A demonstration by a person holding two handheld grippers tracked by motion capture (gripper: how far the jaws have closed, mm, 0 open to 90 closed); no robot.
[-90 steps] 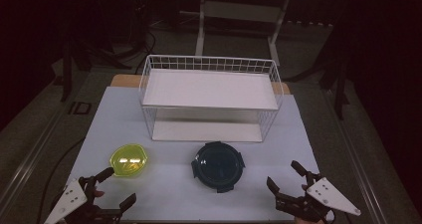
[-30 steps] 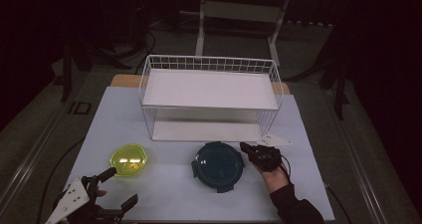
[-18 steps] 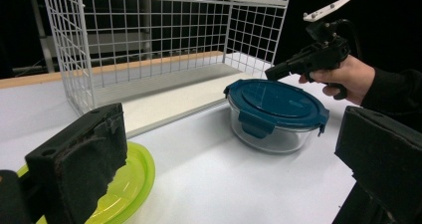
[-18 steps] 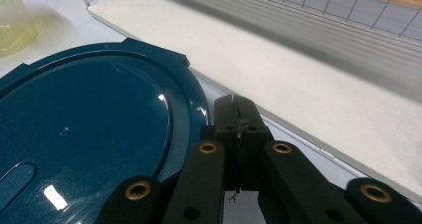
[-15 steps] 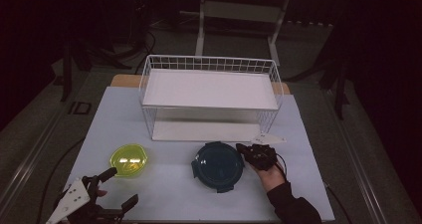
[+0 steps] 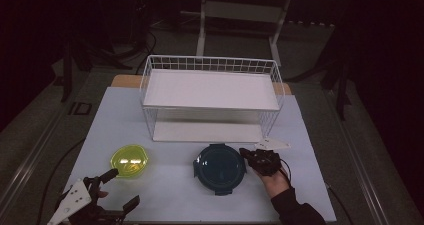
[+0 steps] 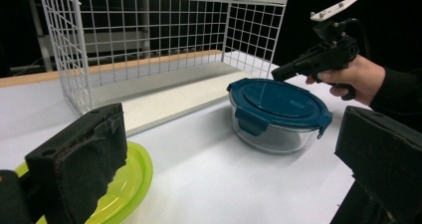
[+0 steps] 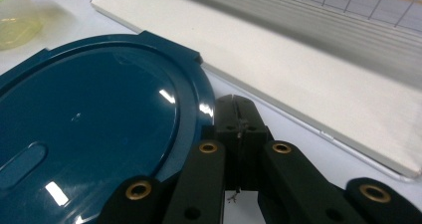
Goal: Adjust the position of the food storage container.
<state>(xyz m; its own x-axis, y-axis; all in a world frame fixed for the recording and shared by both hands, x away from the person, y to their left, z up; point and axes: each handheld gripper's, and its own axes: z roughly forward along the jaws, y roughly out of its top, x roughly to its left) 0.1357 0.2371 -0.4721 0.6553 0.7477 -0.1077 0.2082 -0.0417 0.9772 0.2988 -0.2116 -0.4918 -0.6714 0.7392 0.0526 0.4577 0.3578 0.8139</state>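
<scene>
The closed right gripper [image 8: 238,127] hid the blue-lidded glass container's [image 6: 219,168] rim beside it, while the left gripper [image 6: 118,190] gaped empty nearby.

Dim surroundings, lit tabletop, mild glare

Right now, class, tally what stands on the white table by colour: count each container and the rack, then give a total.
Blue-lidded container: 1
Yellow-green container: 1
White wire rack: 1
Total: 3
</scene>
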